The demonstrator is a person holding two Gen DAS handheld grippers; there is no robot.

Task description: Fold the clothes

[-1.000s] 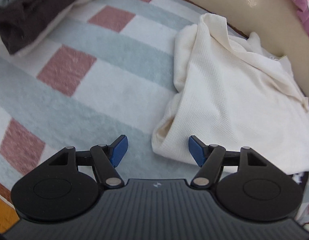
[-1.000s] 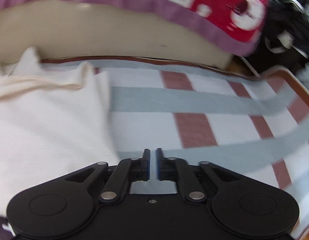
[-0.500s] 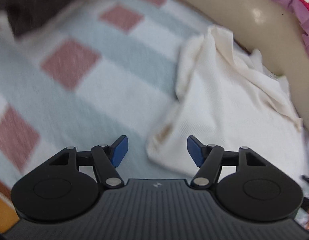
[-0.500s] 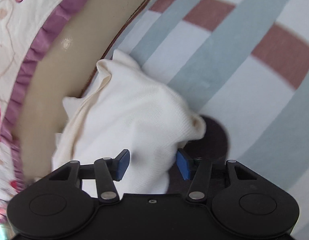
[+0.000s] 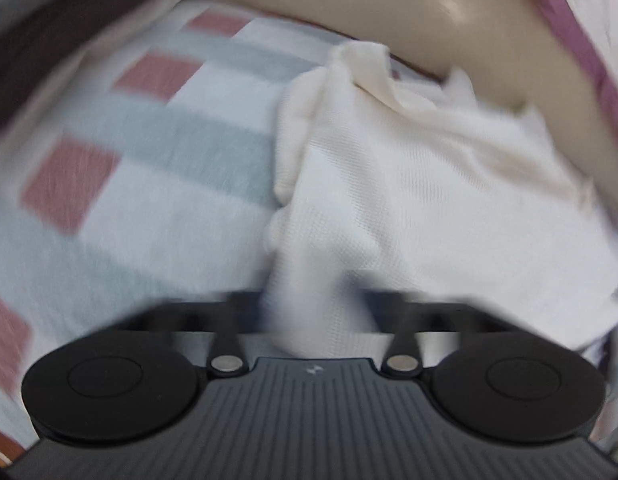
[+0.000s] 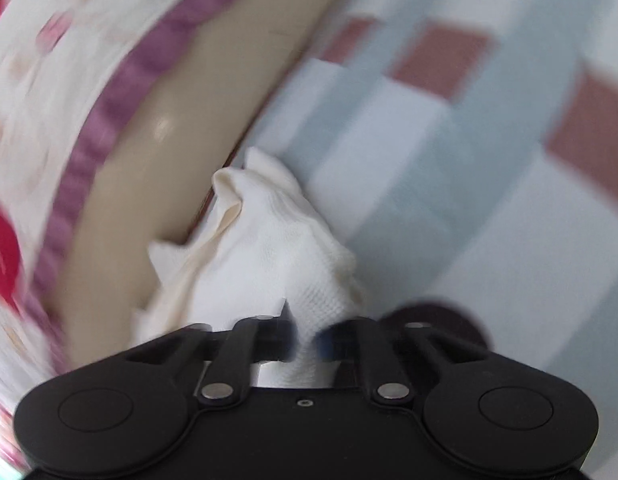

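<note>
A crumpled cream waffle-knit garment (image 5: 409,184) lies bunched on the checked blanket.

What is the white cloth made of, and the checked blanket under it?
The cloth looks like soft cotton knit: a fine waffle texture shows, and it crumples in loose folds. The blanket looks fuzzy, maybe fleece or woven cotton; blur hides its weave, so that is a guess.

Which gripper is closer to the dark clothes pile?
Left, probably. The left gripper sees the dark clothes pile at the far left edge of the checked blanket. The right gripper faces the other way, and the pile is out of its view. Both hold the white garment.
</note>
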